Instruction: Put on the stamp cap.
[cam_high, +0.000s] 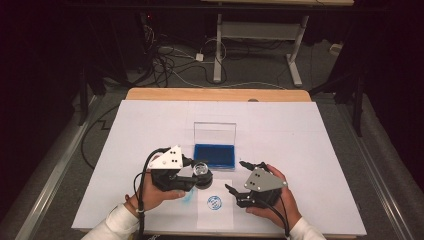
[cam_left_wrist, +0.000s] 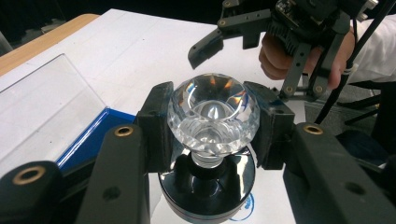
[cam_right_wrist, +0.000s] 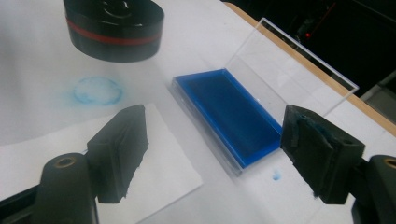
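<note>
Left hand-held gripper (cam_left_wrist: 212, 123) is pinching the clear faceted crystal knob (cam_left_wrist: 212, 116) of a round black stamp (cam_left_wrist: 208, 191), holding it just above the white worktop (cam_high: 300, 130) beside the open blue ink pad (cam_high: 214, 155). Right hand-held gripper (cam_right_wrist: 215, 154) is hovering with jaws spread and nothing between them, over the white paper sheet (cam_right_wrist: 159, 186) near a blue round imprint (cam_high: 214, 202).

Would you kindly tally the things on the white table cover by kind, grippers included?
Stamp with a crystal knob: 1
Blue ink pad in its clear open case: 1
Paper sheet with a round blue print: 1
Grippers: 2, left gripper, right gripper
Total: 5
</note>
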